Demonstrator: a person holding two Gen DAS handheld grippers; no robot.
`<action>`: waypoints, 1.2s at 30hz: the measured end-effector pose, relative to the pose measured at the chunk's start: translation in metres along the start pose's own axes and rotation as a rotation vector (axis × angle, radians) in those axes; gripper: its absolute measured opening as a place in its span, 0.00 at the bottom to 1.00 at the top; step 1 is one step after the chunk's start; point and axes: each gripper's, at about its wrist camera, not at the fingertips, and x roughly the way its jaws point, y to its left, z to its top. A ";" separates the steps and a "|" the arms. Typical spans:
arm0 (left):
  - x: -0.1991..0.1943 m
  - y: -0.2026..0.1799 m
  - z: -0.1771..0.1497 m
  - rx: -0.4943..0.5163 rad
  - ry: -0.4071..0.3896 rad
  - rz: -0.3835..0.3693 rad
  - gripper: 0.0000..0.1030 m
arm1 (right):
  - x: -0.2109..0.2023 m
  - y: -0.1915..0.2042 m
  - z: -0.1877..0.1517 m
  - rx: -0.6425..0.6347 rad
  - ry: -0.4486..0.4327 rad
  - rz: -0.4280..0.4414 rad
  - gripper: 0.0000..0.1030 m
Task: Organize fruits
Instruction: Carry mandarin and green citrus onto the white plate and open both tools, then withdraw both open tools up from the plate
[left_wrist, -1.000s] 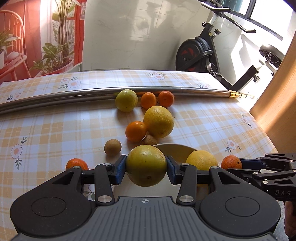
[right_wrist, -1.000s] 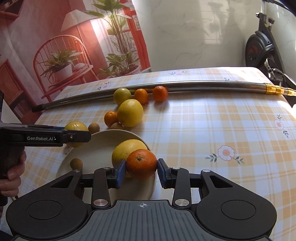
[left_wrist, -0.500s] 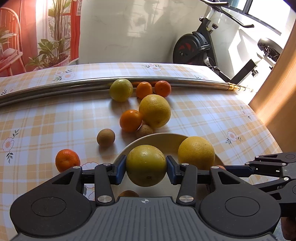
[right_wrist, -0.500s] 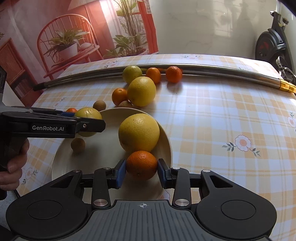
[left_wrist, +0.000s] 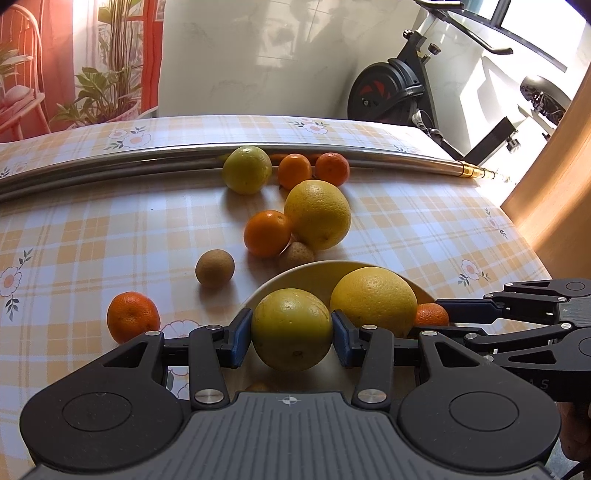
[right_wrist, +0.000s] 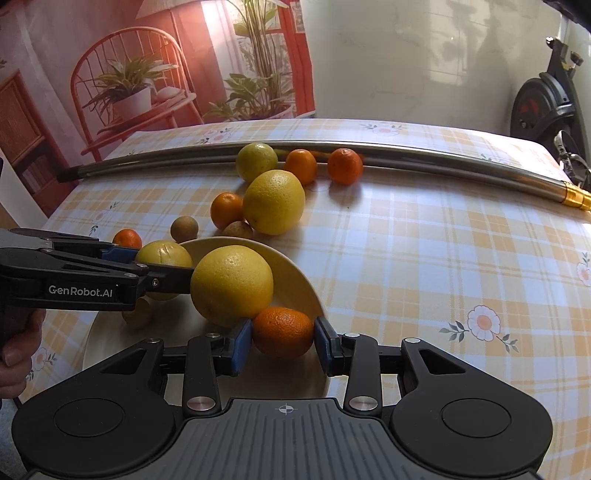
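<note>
Left wrist view: checked floral tablecloth (left_wrist: 110, 229), steel pole (left_wrist: 110, 164) across the far side, exercise bike (left_wrist: 399, 92) beyond. Cream plate (left_wrist: 295, 273) nearest, large yellow citrus (left_wrist: 373, 297) sitting in it. Left gripper (left_wrist: 291, 330) clamped on a yellow-green citrus (left_wrist: 291, 328), just above the plate. Loose on the cloth beyond the plate: tangerines, a kiwi (left_wrist: 215, 268), another big citrus.

Right wrist view: same cloth, red plant mural (right_wrist: 147, 74) behind. Right gripper (right_wrist: 282, 332) closed on a tangerine (right_wrist: 282, 332) at the plate's (right_wrist: 295, 273) near rim, touching the large yellow citrus (right_wrist: 232, 284).
</note>
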 end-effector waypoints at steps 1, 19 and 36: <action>0.001 0.000 0.000 -0.003 0.004 -0.001 0.47 | 0.000 0.000 0.000 -0.001 -0.001 0.000 0.33; -0.018 0.005 0.004 -0.040 -0.028 -0.009 0.47 | -0.021 -0.011 -0.002 0.045 -0.061 -0.020 0.34; -0.080 0.016 -0.009 -0.123 -0.201 0.200 0.56 | -0.031 -0.008 -0.012 0.001 -0.053 -0.075 0.47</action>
